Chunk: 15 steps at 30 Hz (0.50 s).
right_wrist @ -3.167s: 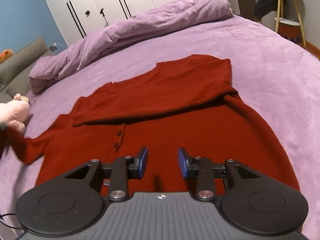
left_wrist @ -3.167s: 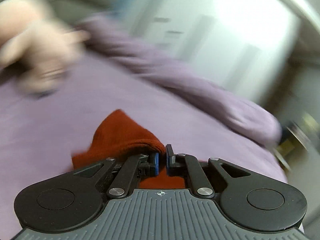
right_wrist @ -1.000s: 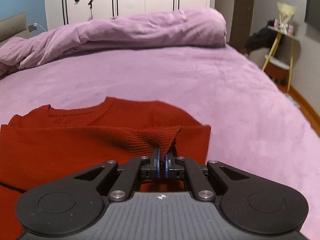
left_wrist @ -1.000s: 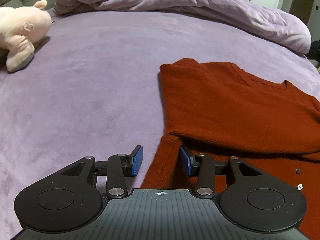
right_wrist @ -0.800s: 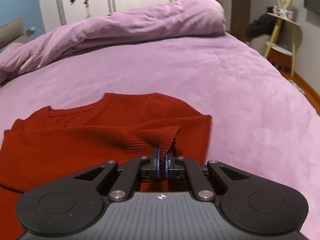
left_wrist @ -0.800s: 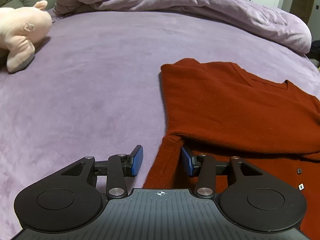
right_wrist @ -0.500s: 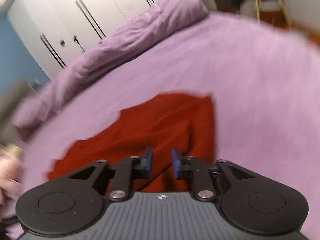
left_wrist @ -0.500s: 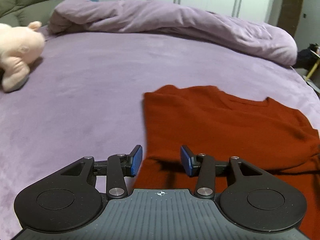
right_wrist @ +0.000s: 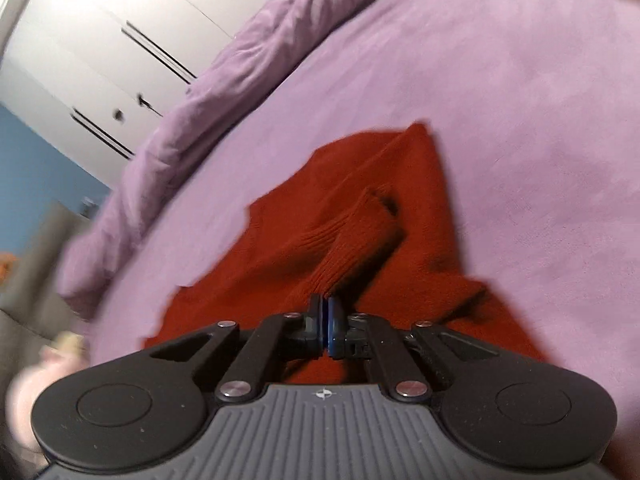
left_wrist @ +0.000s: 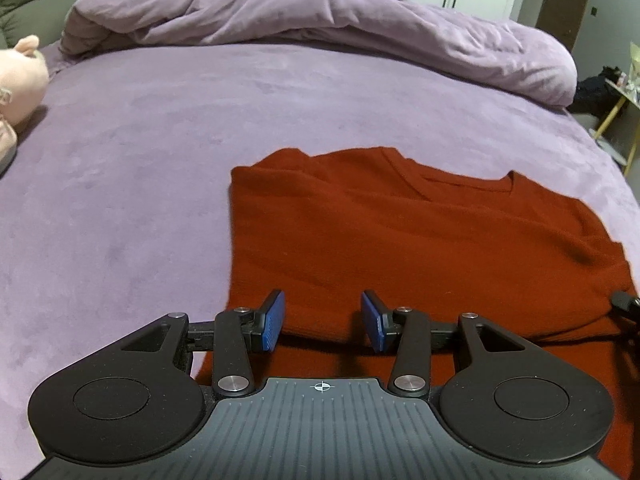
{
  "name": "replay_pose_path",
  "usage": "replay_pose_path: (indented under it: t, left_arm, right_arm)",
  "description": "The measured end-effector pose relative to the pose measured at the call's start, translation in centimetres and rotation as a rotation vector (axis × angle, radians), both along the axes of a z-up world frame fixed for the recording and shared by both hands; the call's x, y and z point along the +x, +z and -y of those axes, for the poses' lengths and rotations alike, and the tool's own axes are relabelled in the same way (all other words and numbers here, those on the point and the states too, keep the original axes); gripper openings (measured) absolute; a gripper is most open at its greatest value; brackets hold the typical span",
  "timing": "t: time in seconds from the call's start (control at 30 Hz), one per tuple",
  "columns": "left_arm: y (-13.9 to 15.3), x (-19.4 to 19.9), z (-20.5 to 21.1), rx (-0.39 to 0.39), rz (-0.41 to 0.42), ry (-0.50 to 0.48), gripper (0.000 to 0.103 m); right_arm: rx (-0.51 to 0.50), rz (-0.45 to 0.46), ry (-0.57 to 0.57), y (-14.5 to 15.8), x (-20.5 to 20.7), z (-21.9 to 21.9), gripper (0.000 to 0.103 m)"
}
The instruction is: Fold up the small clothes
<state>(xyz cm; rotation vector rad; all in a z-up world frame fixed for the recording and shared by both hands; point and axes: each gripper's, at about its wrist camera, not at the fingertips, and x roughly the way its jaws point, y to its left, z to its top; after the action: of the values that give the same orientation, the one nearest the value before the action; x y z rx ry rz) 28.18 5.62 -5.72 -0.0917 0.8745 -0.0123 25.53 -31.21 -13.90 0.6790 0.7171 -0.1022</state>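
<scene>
Rumpled lilac duvet (left_wrist: 320, 20) along the bed's (left_wrist: 160, 120) far edge; pink plush toy (left_wrist: 18, 76) left.

To my left, the purple bed cover (left_wrist: 132, 168) is lying flat and bare, giving my left gripper (left_wrist: 323, 321) open passage toward the pink plush toy (left_wrist: 18, 76) sitting at the far left edge. The rolled duvet (left_wrist: 320, 28) is walling off the far side. The red sweater (left_wrist: 420, 240) is covering the middle. On my right, open cover is spreading beyond the sweater; its raised cuff (right_wrist: 360, 232) is standing directly ahead of my right gripper (right_wrist: 325, 326).
</scene>
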Motion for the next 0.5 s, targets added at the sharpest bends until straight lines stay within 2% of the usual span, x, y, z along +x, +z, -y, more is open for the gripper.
replay_pose_path:
  t: [0.03,0.13,0.27,0.4,0.5]
  left_arm:
    - [-0.2,0.1,0.1,0.015,-0.006,0.005,0.047]
    - [-0.1,0.1,0.0,0.029,-0.027,0.002,0.044]
    - [1.6,0.0,-0.1,-0.027,0.036,-0.009,0.046]
    - [1.8,2.4,1.7,-0.026,0.053,-0.019,0.046]
    - [0.6,4.6,3.4,-0.003,0.069,-0.024,0.046]
  right_arm:
    - [-0.077,-0.027,-0.003,-0.2,-0.1,-0.2,0.0]
    - [-0.113,-0.016,0.041,0.3,-0.5,-0.1,0.0]
    - [-0.245,0.079,0.062,3.2,-1.0,-1.2,0.004]
    - [-0.241,0.082,0.186,3.6,2.8,-4.4,0.004]
    - [-0.295,0.076,0.303,2.5,6.0,-7.5,0.004]
